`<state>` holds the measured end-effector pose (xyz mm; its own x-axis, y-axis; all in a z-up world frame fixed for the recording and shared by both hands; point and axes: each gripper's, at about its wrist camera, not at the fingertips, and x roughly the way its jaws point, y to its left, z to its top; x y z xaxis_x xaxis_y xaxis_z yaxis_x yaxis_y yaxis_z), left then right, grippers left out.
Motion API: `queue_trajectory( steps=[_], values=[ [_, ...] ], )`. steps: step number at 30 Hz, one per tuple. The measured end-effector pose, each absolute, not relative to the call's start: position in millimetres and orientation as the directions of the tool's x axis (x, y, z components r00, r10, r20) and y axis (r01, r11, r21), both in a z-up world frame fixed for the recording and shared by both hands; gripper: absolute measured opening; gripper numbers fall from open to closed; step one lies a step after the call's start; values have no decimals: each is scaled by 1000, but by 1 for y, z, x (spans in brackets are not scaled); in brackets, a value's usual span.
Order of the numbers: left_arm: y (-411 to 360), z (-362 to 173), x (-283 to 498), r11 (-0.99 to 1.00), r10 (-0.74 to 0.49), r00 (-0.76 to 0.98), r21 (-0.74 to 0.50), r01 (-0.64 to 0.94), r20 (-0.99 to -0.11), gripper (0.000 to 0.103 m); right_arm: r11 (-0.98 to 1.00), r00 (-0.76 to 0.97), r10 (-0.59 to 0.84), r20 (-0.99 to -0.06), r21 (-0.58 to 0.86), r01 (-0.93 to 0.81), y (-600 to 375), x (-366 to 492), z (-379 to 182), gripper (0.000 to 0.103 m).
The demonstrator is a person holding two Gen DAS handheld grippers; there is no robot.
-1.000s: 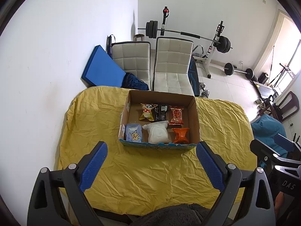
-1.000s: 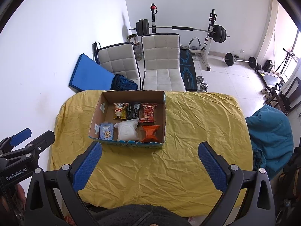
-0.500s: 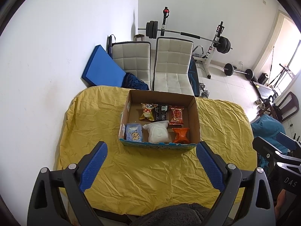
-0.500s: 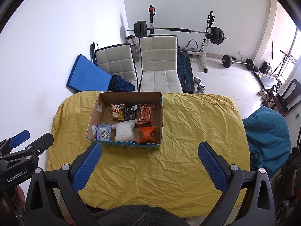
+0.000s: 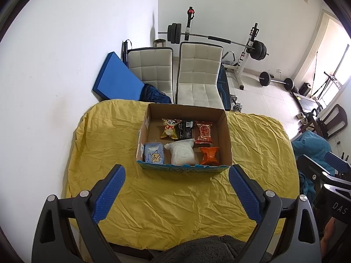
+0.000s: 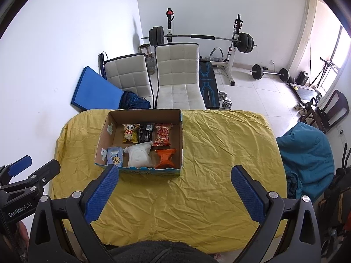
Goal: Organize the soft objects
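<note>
An open cardboard box point(image 5: 227, 131) point(image 6: 103, 135) stands on the yellow-covered table point(image 5: 175, 197) point(image 6: 197, 186). Inside lie several soft packets: a yellow snack bag point(image 5: 169, 128), a black packet point(image 5: 186, 129), a red packet point(image 5: 204, 131), a blue tissue pack point(image 5: 154, 155), a white pouch point(image 5: 182, 153) and an orange packet point(image 5: 209, 155). My left gripper point(image 5: 176, 190) is open and empty, held above the table in front of the box. My right gripper point(image 6: 175, 192) is open and empty, to the right of it.
Two white chairs point(image 5: 197, 74) stand behind the table, with a blue mat point(image 5: 116, 81) against the wall. A barbell rack point(image 5: 219, 39) and weights stand further back. A teal beanbag point(image 6: 307, 153) lies right of the table.
The right gripper has risen and drawn back a little, so the box sits higher and smaller in its view. The left gripper has barely moved.
</note>
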<state>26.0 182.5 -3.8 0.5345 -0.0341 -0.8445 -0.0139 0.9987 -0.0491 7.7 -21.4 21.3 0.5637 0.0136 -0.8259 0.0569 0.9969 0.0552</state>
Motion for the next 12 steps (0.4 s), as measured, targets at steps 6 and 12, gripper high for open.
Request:
queue_trajectory(
  steps=[6, 12],
  values=[
    [183, -4, 27, 998, -42, 542, -57, -12, -839, 97, 997, 566, 8, -825, 52, 63, -22, 6, 23, 103],
    [184, -2, 26, 998, -41, 555, -57, -12, -831, 97, 996, 564, 11, -826, 56, 63, -23, 6, 23, 103]
  ],
)
